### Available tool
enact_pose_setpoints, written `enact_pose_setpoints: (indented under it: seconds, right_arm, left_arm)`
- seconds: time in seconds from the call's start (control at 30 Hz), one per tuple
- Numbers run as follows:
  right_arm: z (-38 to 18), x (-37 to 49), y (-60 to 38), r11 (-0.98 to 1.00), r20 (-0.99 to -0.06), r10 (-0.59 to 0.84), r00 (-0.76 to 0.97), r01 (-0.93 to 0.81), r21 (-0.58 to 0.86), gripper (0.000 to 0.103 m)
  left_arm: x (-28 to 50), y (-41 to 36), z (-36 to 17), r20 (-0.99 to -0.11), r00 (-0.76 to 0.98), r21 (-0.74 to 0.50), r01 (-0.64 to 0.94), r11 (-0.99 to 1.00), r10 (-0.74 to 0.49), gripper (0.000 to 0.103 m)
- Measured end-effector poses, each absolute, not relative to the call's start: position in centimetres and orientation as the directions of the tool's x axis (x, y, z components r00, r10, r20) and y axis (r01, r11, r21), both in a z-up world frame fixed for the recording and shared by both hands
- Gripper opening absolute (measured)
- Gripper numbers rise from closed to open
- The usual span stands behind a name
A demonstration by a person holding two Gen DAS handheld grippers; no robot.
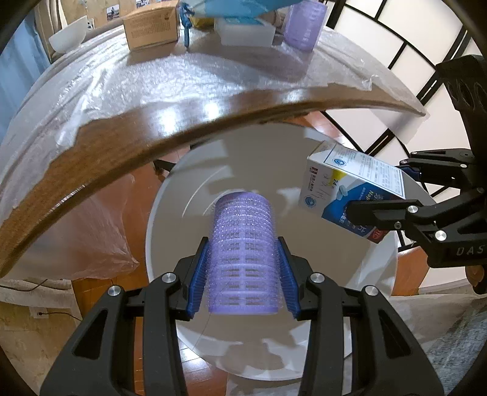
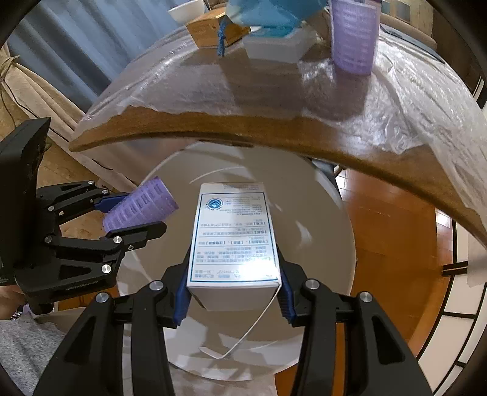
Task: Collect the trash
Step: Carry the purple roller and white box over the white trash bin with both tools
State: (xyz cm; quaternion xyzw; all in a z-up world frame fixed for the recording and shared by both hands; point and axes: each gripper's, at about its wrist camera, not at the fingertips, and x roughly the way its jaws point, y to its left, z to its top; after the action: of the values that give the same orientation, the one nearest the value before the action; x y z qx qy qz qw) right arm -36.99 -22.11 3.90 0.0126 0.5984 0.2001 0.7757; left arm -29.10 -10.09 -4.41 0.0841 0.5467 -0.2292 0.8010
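Here, both claws hang over the open mouth of a white bin point(image 1: 170, 219), which stands on the wood floor below the table edge point(image 1: 127, 146). The left claw point(image 1: 243, 265) is closed on a purple hair roller point(image 1: 243, 252): the blue pads point(image 1: 199, 274) press on its two sides, and the roller sticks out past the fingertips toward the inside of the bin. The right claw point(image 2: 232, 274) is closed on a white medicine box point(image 2: 232, 240), pads against its long side walls, printed face turned up toward the camera, far end out ahead of the fingertips and over the bin. A thin white strip point(image 2: 258, 323) hangs from the near corner of the box, down beside the right pad. In the left wrist view the right claw enters from the right, and the box shows its blue-and-white side. In the right wrist view the left claw enters from the left with the roller tilted. Ahead of and above both claws, the table carries a crinkled clear plastic sheet point(image 1: 152, 82). On it, well apart from either claw: a second purple roller point(image 2: 353, 39) standing upright, a cardboard box point(image 1: 152, 27), a white bowl point(image 1: 68, 35), a white container point(image 1: 246, 33) and a blue bag point(image 2: 268, 12).
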Motion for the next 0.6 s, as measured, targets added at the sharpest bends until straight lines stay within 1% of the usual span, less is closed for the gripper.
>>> enact_pose_setpoints:
  seconds: [0.6]
  right_arm:
    - [0.0,-36.1,-21.3,0.926,-0.942,0.3,0.149,-0.284,0.25,0.046]
  left_arm:
    - [-27.9,-9.1,-7.8,-0.948,0.219,-0.111,0.451,0.886,-0.23,0.044]
